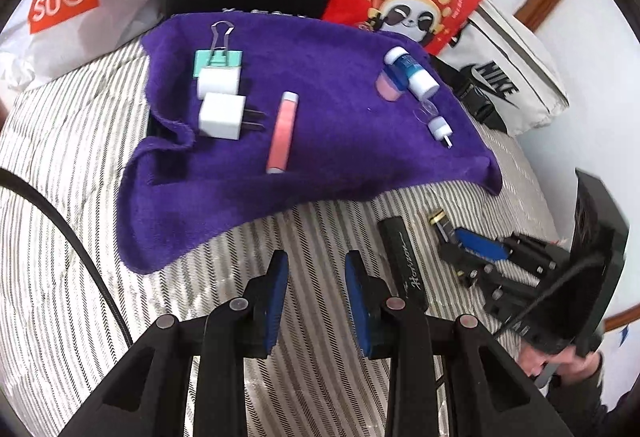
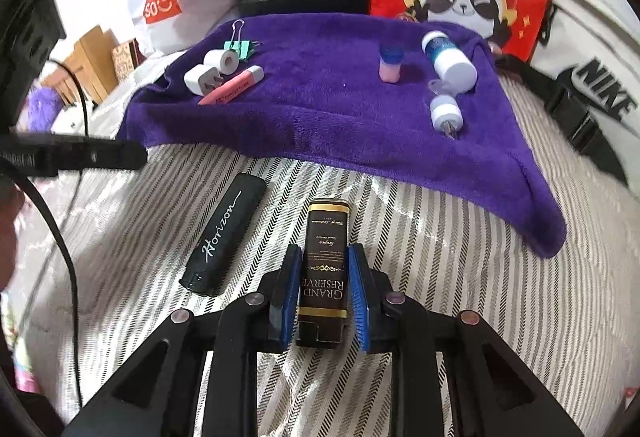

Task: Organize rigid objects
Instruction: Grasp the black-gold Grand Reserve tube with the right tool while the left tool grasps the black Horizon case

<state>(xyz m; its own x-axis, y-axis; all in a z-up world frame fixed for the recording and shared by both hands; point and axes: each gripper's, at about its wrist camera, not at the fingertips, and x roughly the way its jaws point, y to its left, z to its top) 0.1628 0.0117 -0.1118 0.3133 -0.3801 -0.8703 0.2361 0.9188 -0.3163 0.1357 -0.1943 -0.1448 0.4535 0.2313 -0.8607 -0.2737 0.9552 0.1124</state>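
From your left wrist camera, you look down on a striped bedspread [image 1: 60, 165] with a purple towel [image 1: 320, 141] spread across it. Your left gripper [image 1: 316, 269] hangs over bare bedspread just short of the towel's near edge, its jaws a little apart with nothing between them. On the towel lie two white chargers [image 1: 219, 113], a mint binder clip [image 1: 218, 57], a pink tube [image 1: 282, 133], a blue and white bottle [image 1: 412, 71] and a small white plug [image 1: 439, 127]; they sit in loose groups, which suggests the towel is where sorted things go. To the right, off the towel, lies a black lighter [image 1: 402, 257], and beyond it your right gripper [image 1: 476, 241] reaches in (its jaws are hard to read from here).

From your right wrist camera, the right gripper [image 2: 324, 269] is pressed onto a dark box with gold trim [image 2: 325, 265], its blue pads flat against the two long sides. That box lies on the bedspread [image 2: 460, 257], short of the towel [image 2: 360, 125]. The lighter [image 2: 224, 233] rests just left of it, untouched. Gripping the long sides probably keeps the box from twisting on its way to the towel.
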